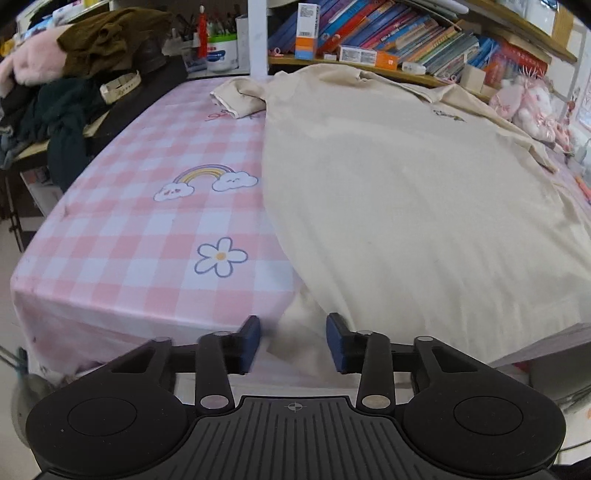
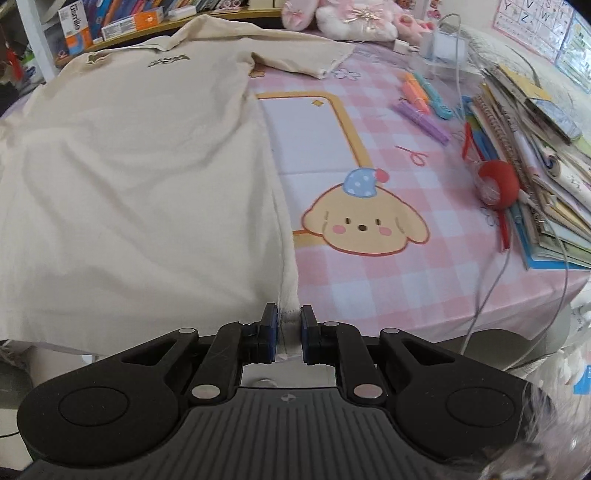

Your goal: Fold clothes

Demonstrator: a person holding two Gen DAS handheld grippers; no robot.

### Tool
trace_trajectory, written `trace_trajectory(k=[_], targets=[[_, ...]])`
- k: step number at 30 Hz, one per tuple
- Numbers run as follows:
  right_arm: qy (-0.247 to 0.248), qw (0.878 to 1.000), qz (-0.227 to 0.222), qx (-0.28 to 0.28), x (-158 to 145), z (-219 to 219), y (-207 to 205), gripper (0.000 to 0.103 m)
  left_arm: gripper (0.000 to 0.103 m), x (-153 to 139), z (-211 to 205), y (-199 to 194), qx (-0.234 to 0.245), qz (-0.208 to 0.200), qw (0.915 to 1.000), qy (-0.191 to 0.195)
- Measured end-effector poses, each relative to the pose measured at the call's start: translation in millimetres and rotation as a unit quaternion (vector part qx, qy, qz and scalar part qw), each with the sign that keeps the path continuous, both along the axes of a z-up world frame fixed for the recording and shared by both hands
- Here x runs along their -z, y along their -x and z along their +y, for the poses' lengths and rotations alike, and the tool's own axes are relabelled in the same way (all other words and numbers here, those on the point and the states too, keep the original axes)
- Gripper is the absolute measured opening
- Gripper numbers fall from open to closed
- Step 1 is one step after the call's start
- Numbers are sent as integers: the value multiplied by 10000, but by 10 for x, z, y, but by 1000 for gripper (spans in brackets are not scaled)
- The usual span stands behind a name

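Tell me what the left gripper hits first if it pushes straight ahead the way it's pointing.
Probably the cream T-shirt: its blurred hem corner lies just beyond the left gripper, between the open jaws, over the checked tablecloth. Depth is unclear.

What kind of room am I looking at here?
Probably a child's bedroom or study corner at home: a pink checked cartoon tablecloth, shelves crammed with books, and pink plush toys.

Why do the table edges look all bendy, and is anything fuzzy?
Left wrist view: the fisheye lens bows the checked tablecloth and darkens the corners; the cloth's near edge and the left gripper fingers are smeared. Right wrist view: same curving; the cream T-shirt looks sharp, and the bottom-right corner is blurred.
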State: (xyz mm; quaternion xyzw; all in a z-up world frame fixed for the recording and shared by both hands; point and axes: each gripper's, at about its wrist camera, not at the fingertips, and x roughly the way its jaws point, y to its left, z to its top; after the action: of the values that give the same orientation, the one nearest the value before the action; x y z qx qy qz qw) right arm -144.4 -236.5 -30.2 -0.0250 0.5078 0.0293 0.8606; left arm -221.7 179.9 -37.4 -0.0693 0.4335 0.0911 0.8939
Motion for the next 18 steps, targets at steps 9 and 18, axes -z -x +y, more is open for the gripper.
trace_trajectory(k=[9,18], targets=[[-201,9997,90,55,-2,-17,-51,12,2,-506,327,507,-873,-1303,9839,857],[-286,9994,199,3,19,2,122,12,2,0,381,376,-700,-224,9958,547]])
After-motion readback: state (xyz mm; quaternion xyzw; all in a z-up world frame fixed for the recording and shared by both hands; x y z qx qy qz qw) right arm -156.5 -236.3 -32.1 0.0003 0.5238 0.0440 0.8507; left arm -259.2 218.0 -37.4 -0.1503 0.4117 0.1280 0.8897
